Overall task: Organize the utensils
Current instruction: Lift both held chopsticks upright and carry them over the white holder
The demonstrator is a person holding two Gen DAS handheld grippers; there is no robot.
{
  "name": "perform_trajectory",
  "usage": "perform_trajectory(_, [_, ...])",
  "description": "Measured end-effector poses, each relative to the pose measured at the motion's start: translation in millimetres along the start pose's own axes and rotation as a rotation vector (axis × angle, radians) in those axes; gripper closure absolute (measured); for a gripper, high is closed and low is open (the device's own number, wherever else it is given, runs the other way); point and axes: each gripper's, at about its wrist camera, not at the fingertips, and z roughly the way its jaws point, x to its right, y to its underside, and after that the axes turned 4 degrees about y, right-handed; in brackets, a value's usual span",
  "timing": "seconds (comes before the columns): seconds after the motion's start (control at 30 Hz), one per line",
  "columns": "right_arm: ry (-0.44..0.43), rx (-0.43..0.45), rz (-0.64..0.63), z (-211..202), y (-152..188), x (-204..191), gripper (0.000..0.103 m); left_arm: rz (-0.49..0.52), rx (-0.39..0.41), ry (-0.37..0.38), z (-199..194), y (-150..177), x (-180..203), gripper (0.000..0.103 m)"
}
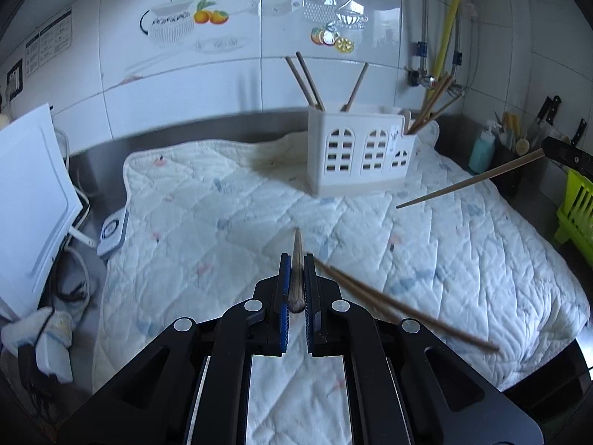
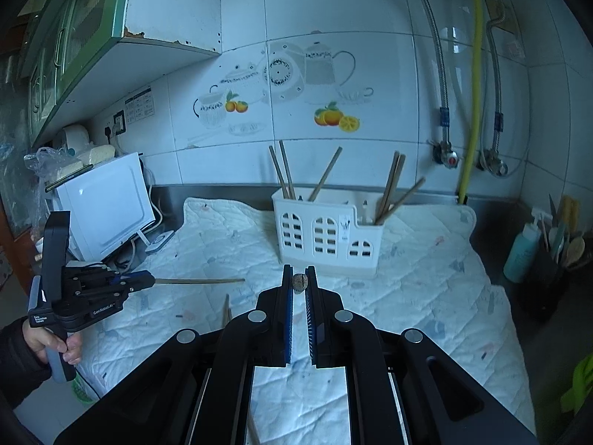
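1. Currently, left gripper (image 1: 296, 259) is clamped on 1 chopstick (image 1: 297, 259), above the quilted pad (image 1: 463, 259).
2. Right gripper (image 2: 299, 274) pinches another chopstick (image 2: 299, 282) end-on.
3. White holder (image 2: 326, 233) stands on the pad, chopsticks inside.
4. 2 loose chopsticks (image 1: 407, 307) lie on the pad.

White tiled wall (image 2: 333, 7) with teapot and fruit decals (image 2: 335, 116). Green cabinet (image 2: 74, 37) upper left. Steel counter (image 1: 207, 126) under a quilted cloth (image 1: 444, 259). Yellow hose (image 2: 472, 92) beside metal pipes.
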Motion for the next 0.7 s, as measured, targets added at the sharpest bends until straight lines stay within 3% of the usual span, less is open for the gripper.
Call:
perform_trajectory(0.27, [-0.007,0.013,-0.025,0.6,-61.4,17.7,0.097,0.056,0.013,0.013,7.5,-59.3,-1.9,0.098])
perform_trajectory(0.7, [0.086,0.002,-0.112,12.1,-134.4,41.1,0.097,0.126,0.078,0.033,10.2,-147.0,15.5,0.098])
